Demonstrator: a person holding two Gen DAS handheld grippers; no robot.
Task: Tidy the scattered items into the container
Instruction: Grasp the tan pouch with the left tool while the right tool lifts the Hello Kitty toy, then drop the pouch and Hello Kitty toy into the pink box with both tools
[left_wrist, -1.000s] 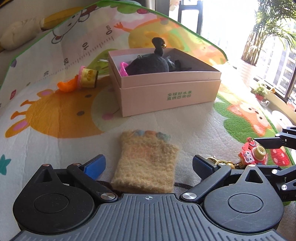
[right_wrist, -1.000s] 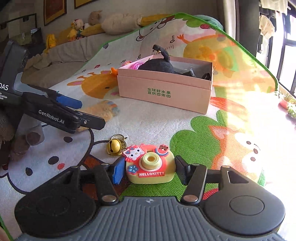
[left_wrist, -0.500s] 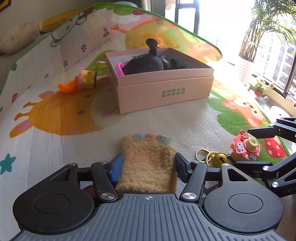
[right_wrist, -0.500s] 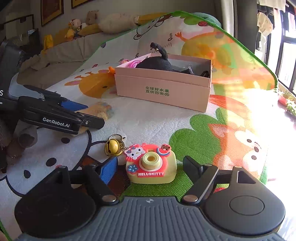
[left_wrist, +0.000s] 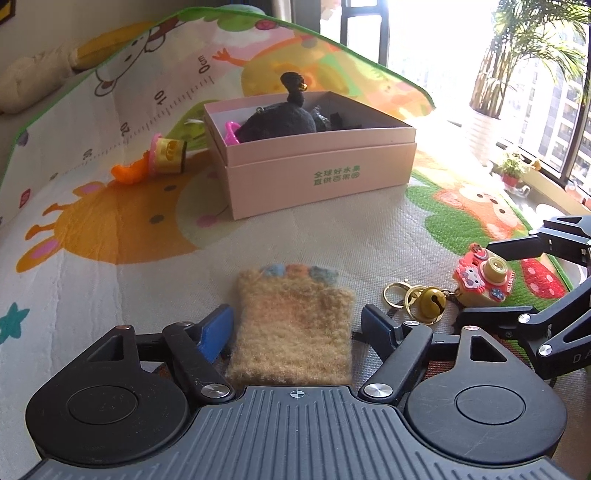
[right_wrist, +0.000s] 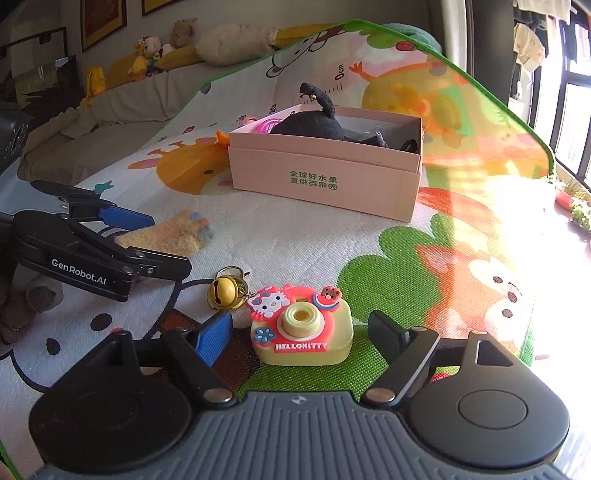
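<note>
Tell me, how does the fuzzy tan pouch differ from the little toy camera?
The pouch is soft, fuzzy and lies flat; the camera is hard, glossy and stands upright. The pouch is plain tan with coloured tips; the camera is yellow and pink, with a bell attached. Both sit on the mat, outside the box, each between open gripper fingers.

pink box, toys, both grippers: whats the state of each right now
pink box: open, partly filled
fuzzy pouch: flat on mat, between left jaws, ungripped
camera keychain: upright on mat, ungripped
left gripper: opening
right gripper: opening
</note>
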